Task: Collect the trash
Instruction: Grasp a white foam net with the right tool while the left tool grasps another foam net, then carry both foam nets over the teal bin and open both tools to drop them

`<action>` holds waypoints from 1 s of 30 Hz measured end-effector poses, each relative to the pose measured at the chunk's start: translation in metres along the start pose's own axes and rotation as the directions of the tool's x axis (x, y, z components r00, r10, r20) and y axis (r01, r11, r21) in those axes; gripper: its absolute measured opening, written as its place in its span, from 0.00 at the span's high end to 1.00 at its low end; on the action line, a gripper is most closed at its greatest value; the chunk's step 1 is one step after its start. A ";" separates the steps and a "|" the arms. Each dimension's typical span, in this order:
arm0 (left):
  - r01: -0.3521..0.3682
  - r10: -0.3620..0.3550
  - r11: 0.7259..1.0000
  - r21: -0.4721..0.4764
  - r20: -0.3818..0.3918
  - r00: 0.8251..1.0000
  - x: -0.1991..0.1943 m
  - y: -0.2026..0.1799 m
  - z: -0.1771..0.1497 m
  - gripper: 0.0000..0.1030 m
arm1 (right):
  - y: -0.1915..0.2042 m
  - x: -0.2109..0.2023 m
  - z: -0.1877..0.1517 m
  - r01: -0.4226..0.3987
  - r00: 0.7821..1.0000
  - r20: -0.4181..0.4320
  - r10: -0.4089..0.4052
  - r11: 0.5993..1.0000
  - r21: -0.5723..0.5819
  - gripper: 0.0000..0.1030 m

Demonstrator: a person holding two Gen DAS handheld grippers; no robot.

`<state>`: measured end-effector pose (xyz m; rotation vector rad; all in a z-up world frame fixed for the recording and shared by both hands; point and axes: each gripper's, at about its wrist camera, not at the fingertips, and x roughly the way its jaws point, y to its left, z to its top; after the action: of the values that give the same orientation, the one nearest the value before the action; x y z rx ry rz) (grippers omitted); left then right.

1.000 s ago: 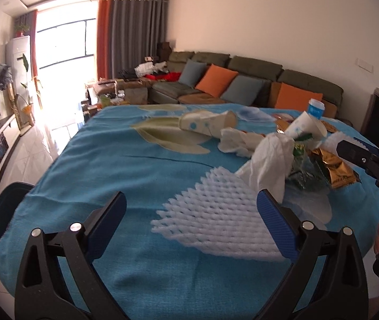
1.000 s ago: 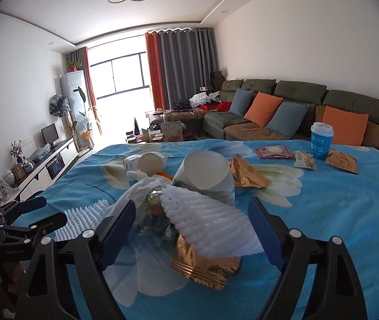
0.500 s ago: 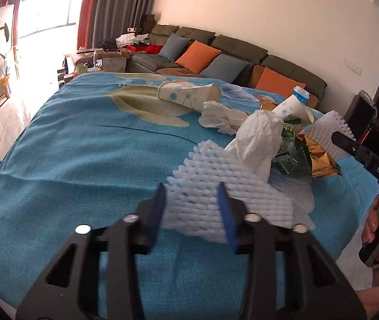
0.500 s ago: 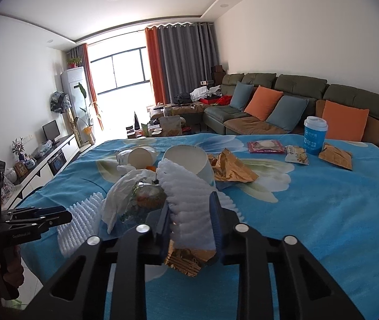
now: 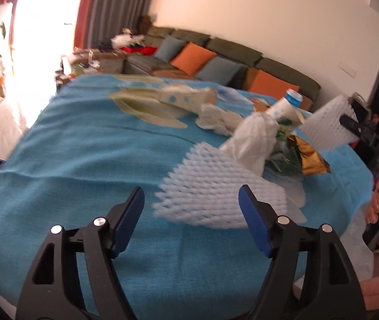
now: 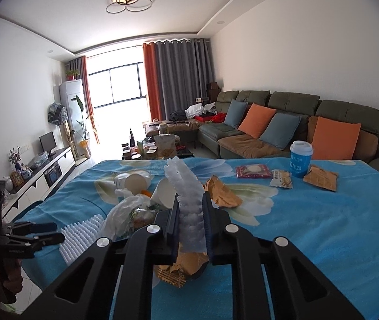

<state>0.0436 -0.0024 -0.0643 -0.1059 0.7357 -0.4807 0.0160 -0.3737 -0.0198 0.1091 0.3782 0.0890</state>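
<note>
You are working through the pile of trash on the blue-clothed table, and the step in hand is the pick-up of the white foam nets. Your right tongs are closing on one foam net, pinching it edge-on so that it is standing up between the pads, lifted clear above the gold wrapper lying under it. Your left tongs are spreading, with nothing pressed between them; the second foam net is lying flat on the cloth just beyond the pads, near the table's near edge.

Behind it, the crumpled white bag, the tipped paper cups and more wrappers are waiting farther in. No bin is clearly showing in either view, so I cannot tell where the load is going.

The next move, as I judge it, is calling for two things: carrying the right-hand net away without dragging the wrapper, and pushing the left tongs forward over the flat net's near edge before squeezing. That net looks soft and springy, so take a deep bite.
</note>
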 end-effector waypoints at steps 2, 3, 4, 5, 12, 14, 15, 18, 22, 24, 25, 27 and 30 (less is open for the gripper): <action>0.017 -0.017 1.000 -0.012 -0.030 0.999 0.007 0.000 -0.002 0.31 | 0.000 -0.004 0.003 -0.001 1.000 0.013 0.001 1.000 -0.003 0.86; 0.019 -0.019 1.000 -0.015 -0.034 0.999 0.010 -0.001 -0.003 0.31 | 0.001 -0.006 0.004 0.000 1.000 0.021 0.000 1.000 -0.004 0.86; 0.006 -0.006 1.000 -0.007 -0.023 1.000 0.010 -0.003 -0.003 0.36 | 0.001 -0.007 0.005 -0.002 1.000 0.025 0.002 1.000 -0.003 0.86; 0.010 -0.010 1.000 0.000 -0.025 1.000 0.011 -0.005 -0.004 0.46 | 0.001 -0.008 0.005 -0.004 1.000 0.028 0.004 1.000 -0.003 0.86; -0.004 0.004 0.999 0.040 -0.015 1.000 0.010 -0.015 -0.007 0.87 | 0.008 -0.016 0.013 -0.034 0.998 0.052 0.035 0.999 -0.008 0.86; 0.001 -0.001 0.999 0.037 -0.006 1.000 0.006 -0.015 -0.007 0.88 | 0.011 -0.020 0.016 -0.049 0.997 0.065 0.050 0.999 -0.013 0.86; 0.005 -0.005 0.999 0.034 -0.003 1.000 0.004 -0.013 -0.007 0.88 | 0.013 -0.021 0.018 -0.062 0.995 0.073 0.063 0.998 -0.016 0.86; 0.022 -0.022 1.000 0.022 0.023 1.000 -0.008 -0.009 -0.006 0.88 | 0.020 -0.025 0.024 -0.113 0.990 0.086 0.115 0.993 -0.018 0.86; 0.028 -0.028 1.000 0.011 0.071 0.997 -0.031 -0.003 0.000 0.88 | 0.033 -0.019 0.029 -0.213 0.974 0.081 0.212 0.977 -0.005 0.86; 0.026 -0.027 1.000 0.006 0.103 0.994 -0.045 0.001 0.002 0.88 | 0.045 -0.013 0.031 -0.276 0.959 0.069 0.275 0.961 -0.004 0.86; 0.021 -0.021 1.000 0.002 0.121 0.992 -0.054 0.005 0.004 0.88 | 0.052 -0.008 0.031 -0.303 0.951 0.060 0.303 0.953 -0.008 0.86; -0.002 0.003 1.000 -0.003 0.158 0.988 -0.071 0.012 0.007 0.88 | 0.068 0.000 0.032 -0.348 0.936 0.041 0.349 0.937 -0.014 0.86; -0.035 0.038 0.999 -0.021 0.198 0.979 -0.093 0.025 0.008 0.88 | 0.101 0.014 0.030 -0.430 0.903 0.002 0.430 0.902 -0.026 0.86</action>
<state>-0.0004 0.0621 -0.0070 -0.1542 0.5450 -0.4219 0.0334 -0.2749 0.0157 0.1670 0.3393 0.5319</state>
